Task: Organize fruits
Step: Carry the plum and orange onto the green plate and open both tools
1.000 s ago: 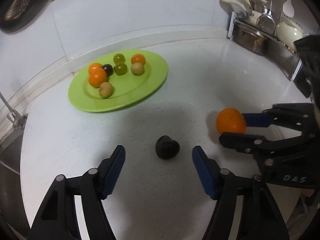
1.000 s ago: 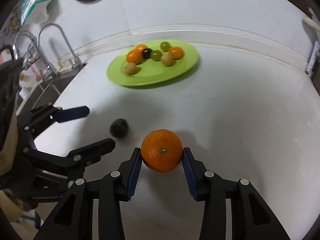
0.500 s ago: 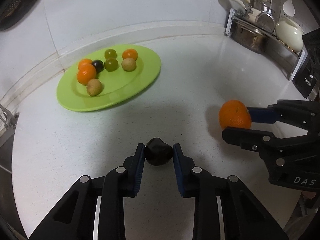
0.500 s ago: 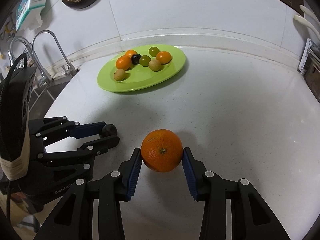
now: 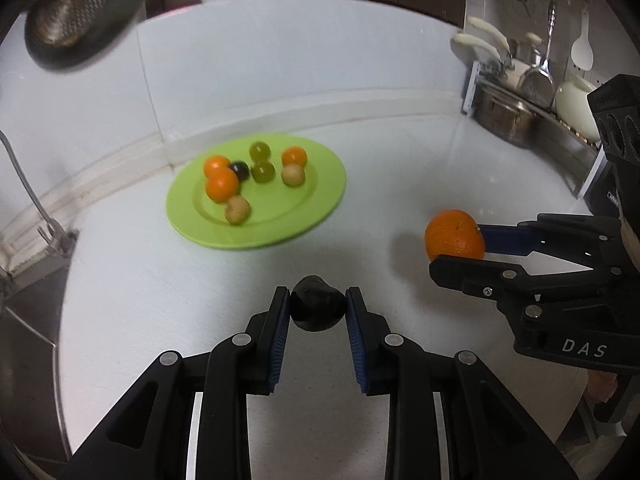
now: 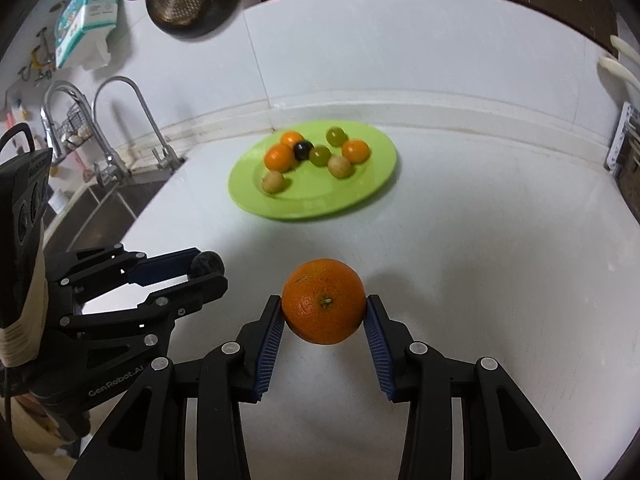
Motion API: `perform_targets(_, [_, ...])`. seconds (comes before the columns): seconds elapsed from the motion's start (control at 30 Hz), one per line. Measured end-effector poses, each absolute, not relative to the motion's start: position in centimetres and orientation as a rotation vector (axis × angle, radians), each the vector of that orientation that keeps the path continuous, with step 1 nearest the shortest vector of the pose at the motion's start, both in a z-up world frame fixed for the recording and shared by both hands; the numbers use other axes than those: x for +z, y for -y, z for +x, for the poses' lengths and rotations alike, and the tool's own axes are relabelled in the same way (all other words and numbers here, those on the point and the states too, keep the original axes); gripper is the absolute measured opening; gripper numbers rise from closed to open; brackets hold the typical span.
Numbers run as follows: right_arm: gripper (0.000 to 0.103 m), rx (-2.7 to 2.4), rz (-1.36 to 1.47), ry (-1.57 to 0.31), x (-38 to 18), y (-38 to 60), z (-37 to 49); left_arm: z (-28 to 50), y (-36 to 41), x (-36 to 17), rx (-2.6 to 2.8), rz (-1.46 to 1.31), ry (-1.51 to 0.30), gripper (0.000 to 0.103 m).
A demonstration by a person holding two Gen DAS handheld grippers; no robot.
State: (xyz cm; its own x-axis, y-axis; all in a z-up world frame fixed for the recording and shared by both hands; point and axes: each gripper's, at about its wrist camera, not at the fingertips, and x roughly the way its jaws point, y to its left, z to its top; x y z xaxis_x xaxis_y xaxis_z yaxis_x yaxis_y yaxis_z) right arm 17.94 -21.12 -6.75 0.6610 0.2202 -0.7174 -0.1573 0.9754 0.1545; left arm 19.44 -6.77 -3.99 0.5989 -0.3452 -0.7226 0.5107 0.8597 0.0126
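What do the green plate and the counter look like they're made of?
Plate: probably plastic or glazed ceramic, going by its uniform bright lime colour and smooth, faintly glossy rim; I cannot tell which. Counter: likely stone or solid-surface composite, white with fine specks and a matte sheen.

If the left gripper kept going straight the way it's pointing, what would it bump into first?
Probably the bare white counter short of the green plate. The left gripper, shut on a dark fruit, tilts downward toward the plate, though depth is hard to judge.

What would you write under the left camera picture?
Left gripper pinching a dark fruit near the green plate.
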Motion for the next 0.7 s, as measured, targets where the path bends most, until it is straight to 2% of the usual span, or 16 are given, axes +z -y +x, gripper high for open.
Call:
perform_targets(0.37, [0.042,0.235,0.054,-0.726,-3.1,20.4,18.8,20.7,5.9,-0.1,-0.467,0.218,-0.668,0.028])
perform_targets(0.7, [0.042,0.241,0.041,-0.654,-0.8,19.8,21.4,23.8,5.4,1.3,-0.450,0.207,-0.631,0.028])
